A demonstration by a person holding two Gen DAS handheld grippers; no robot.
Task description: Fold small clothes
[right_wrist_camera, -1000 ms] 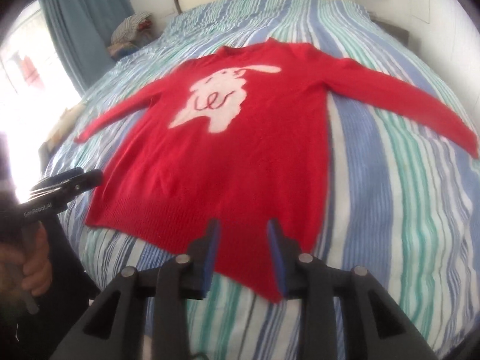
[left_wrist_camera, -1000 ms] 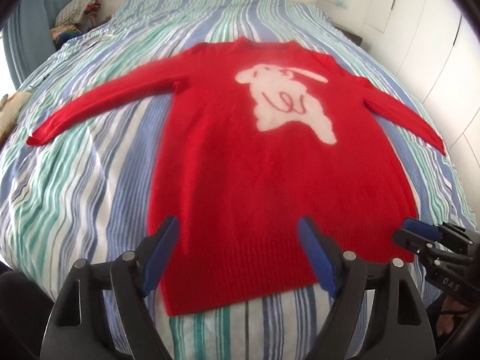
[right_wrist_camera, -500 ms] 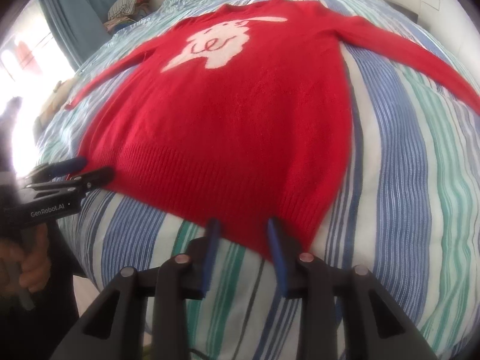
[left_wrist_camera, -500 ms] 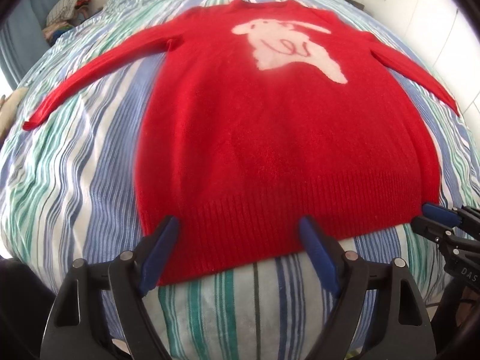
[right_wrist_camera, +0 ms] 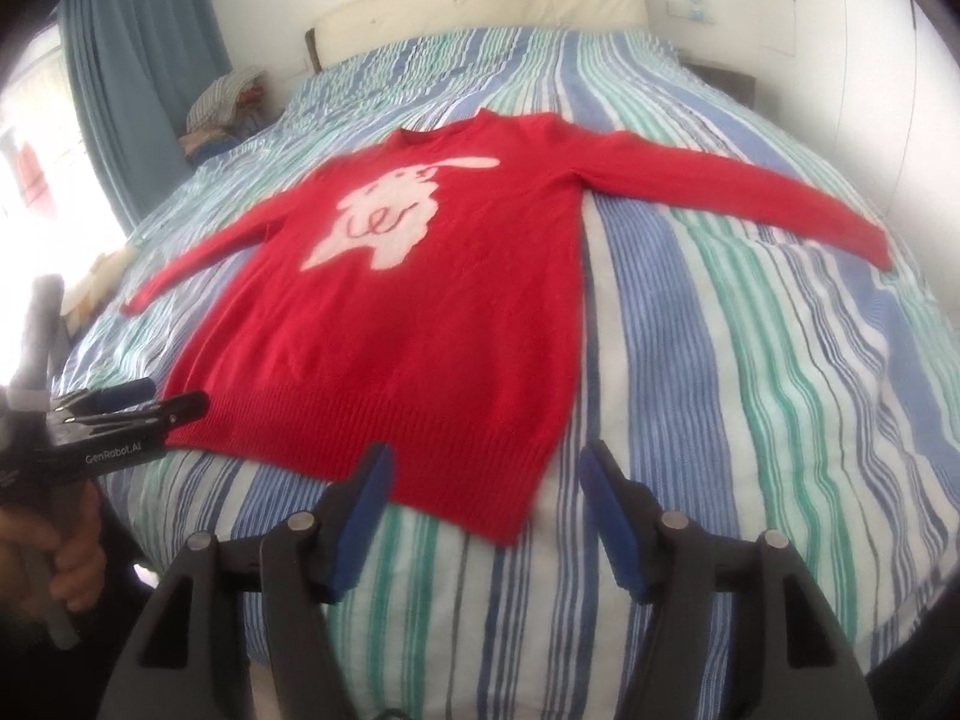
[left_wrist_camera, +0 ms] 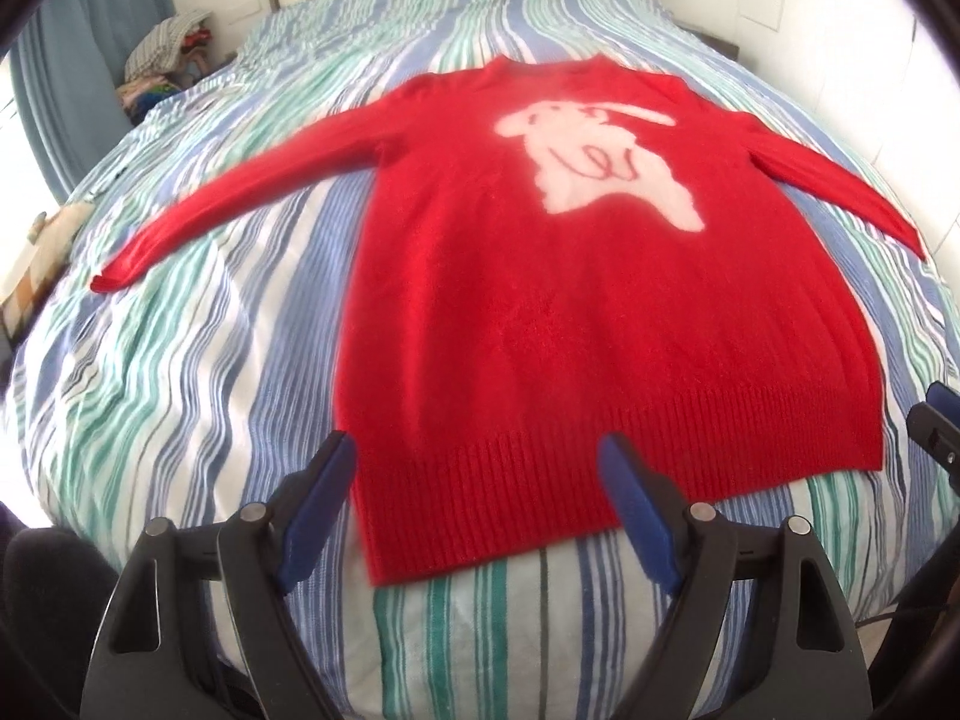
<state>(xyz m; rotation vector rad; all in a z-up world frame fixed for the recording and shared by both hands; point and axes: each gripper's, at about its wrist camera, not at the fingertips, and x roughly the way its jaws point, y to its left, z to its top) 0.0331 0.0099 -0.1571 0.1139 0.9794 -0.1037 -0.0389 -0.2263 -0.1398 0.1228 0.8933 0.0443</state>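
The left hand-held gripper (left_wrist_camera: 474, 474), jaws spread and empty, points down at the left hem corner of the red sweater (left_wrist_camera: 600, 300), lying flat lengthwise up the bed (left_wrist_camera: 180, 360), while the right hand-held gripper (right_wrist_camera: 486, 480), jaws opening and empty, straddles the right hem corner.

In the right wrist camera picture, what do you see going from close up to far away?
Right gripper opening, empty → red knitted sweater with white animal shape → blue, green and white striped bedcover → cream padded headboard.
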